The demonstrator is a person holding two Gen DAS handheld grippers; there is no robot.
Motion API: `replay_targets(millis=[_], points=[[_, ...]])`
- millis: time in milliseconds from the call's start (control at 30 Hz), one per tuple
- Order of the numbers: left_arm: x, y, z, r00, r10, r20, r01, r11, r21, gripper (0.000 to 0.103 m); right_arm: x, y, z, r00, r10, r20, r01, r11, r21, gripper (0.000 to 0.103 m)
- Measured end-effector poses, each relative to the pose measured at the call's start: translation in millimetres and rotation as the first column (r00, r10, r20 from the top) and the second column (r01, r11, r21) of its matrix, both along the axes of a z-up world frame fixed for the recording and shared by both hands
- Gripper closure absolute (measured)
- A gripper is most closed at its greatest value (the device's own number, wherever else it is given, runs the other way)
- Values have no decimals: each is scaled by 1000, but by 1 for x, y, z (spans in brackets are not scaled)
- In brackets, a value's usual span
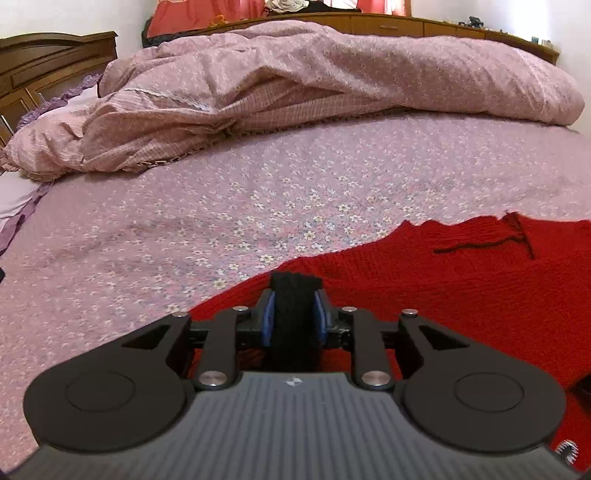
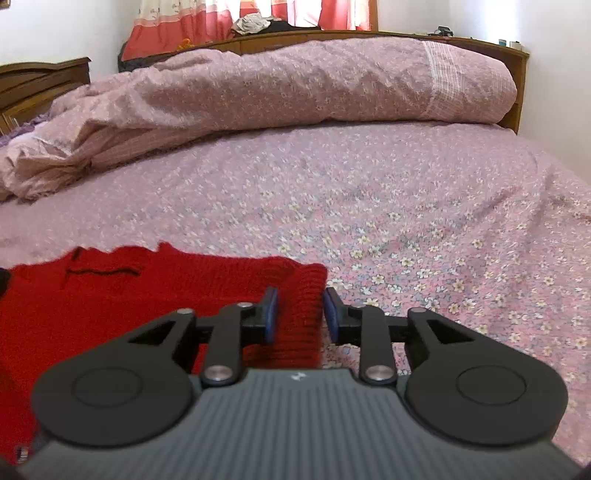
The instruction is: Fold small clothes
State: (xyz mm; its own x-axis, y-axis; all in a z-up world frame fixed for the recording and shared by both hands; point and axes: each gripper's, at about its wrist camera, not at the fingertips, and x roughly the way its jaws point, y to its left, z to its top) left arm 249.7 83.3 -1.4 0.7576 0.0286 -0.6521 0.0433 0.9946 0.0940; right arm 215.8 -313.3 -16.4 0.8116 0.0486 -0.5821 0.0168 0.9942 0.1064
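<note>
A small red knitted sweater [image 1: 461,280] lies flat on the flowered pink bedsheet [image 1: 258,206]. A dark yarn thread [image 1: 484,242] lies on it. My left gripper [image 1: 295,310] is shut on a black knitted band [image 1: 294,321] at the sweater's left edge. In the right wrist view the sweater [image 2: 129,295] fills the lower left. My right gripper [image 2: 300,314] is open, with its jaws on either side of the ribbed red cuff [image 2: 303,306] at the sweater's right edge, not closed on it.
A bunched pink quilt [image 1: 295,85] lies across the far side of the bed; it also shows in the right wrist view [image 2: 277,92]. A wooden headboard [image 2: 369,37] and red curtains [image 2: 177,26] stand behind. Bare sheet [image 2: 406,206] stretches ahead and right.
</note>
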Motion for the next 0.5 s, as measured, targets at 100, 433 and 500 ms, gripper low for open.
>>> replay_targets(millis=[100, 433, 500], points=[[-19, 1, 12, 1000, -7, 5, 7, 1000, -24, 60, -16, 4, 18, 1000, 5, 16, -5, 1000, -5, 64], [-40, -11, -14, 993, 42, -113, -42, 999, 0, 54, -66, 29, 21, 991, 106, -77, -99, 991, 89, 63], [-39, -10, -19, 993, 53, -102, -54, 999, -6, 54, -67, 35, 11, 988, 117, -104, -109, 991, 80, 63]])
